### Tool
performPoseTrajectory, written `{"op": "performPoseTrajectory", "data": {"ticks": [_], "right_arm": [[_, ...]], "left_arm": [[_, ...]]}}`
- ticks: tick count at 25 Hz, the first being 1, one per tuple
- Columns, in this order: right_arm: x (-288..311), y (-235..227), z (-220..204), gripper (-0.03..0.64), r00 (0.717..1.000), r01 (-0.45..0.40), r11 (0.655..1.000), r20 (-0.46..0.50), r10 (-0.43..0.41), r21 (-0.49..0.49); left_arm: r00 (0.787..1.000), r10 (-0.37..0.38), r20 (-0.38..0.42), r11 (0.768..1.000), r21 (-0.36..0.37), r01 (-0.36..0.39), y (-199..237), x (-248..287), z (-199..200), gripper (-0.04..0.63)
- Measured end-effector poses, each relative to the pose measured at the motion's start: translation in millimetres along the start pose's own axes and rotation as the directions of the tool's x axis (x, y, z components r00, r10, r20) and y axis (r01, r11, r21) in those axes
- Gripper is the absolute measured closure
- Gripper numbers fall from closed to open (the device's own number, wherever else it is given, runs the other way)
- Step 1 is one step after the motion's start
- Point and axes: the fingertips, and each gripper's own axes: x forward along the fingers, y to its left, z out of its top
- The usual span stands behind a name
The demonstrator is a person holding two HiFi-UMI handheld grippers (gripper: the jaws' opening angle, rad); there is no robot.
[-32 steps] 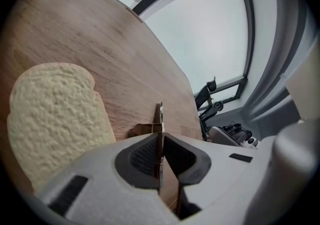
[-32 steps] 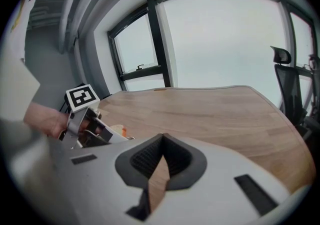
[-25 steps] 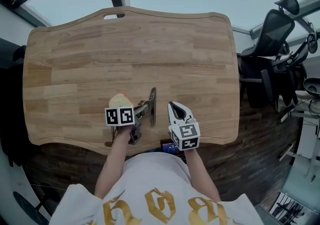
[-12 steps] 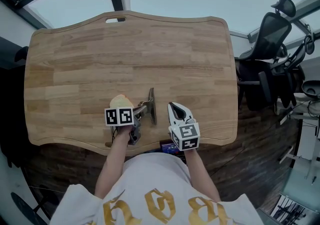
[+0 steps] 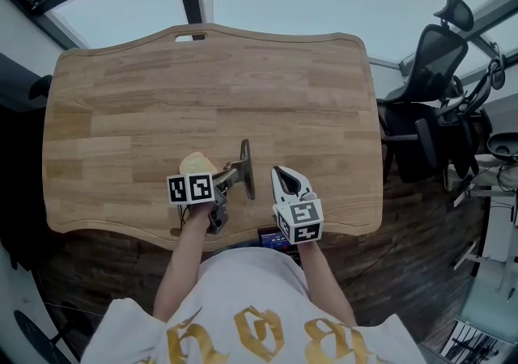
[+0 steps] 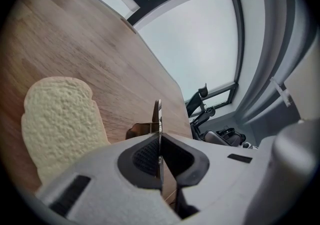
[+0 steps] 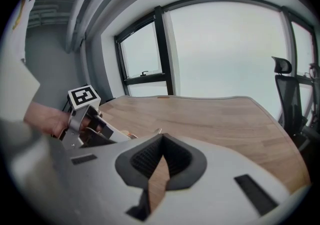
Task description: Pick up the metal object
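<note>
Left gripper [image 5: 229, 175] sits slightly higher than earlier, clamped on the metal object [image 5: 245, 168] | right gripper [image 5: 281, 176] at its 3 o'clock, closed, empty | grasp done, lifting clear apparently remains

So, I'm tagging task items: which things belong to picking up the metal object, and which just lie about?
In the job: metal object; left gripper, shut on it.
Lying about: bread slice; wooden table; office chairs; right gripper, empty.

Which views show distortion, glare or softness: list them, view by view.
Head view: table edges bow, light even. Left gripper view: dark fisheye corners, window blown white, metal object crisp. Right gripper view: same vignette, pale washed-out window, right hand-held gripper soft.
</note>
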Motion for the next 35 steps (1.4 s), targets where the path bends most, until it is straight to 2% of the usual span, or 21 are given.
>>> {"op": "performPoseTrajectory", "data": {"ticks": [17,24,35], "right_arm": [[-23.6,6.7,22.7,0.606,0.996,0.016,0.999,0.089,-0.012,-0.044],[-44.0,10.2,35.2,0.606,0.985,0.029,1.000,0.173,-0.029,0.000],[-73.8,24.3,52.4,0.606,0.970,0.039,0.998,0.242,-0.025,-0.053]], "left_arm": [[0.989,-0.040,0.142,0.998,0.061,0.032,-33.8,-43.1,11.0,0.575],[0.977,-0.088,0.192,0.989,0.132,0.063,-59.3,-64.6,13.0,0.575],[0.950,-0.121,0.288,0.962,0.270,0.041,-101.6,-100.1,15.4,0.575]]}}
